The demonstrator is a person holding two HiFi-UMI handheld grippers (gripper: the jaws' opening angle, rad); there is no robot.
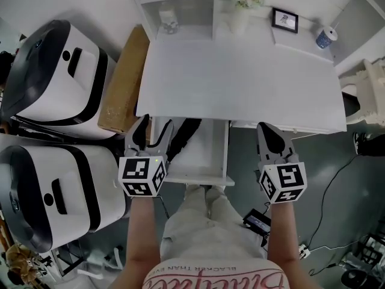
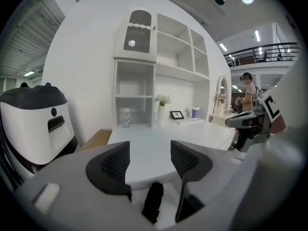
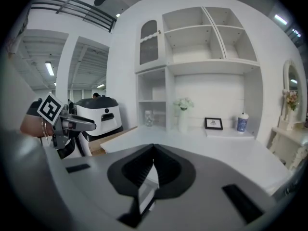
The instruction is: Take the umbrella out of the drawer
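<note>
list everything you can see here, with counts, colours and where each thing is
desk with shelf hutch: 1, white, centre
open drawer: 1, white, under the desk's front edge
folded fabric umbrella: 1, black, in the drawer
ceramic vase of flowers: 1, white, back of desk
framed picture: 1, black frame, right of the vase
paper cup: 1, blue and white, back right
glass jar: 1, clear, left cubby
cardboard box: 1, brown, left of desk
rounded machines: 2, white and black, far left
cables: several, black, floor at right
left gripper: 1, grey, open, drawer's left edge
right gripper: 1, grey, shut, empty, right of drawer
</note>
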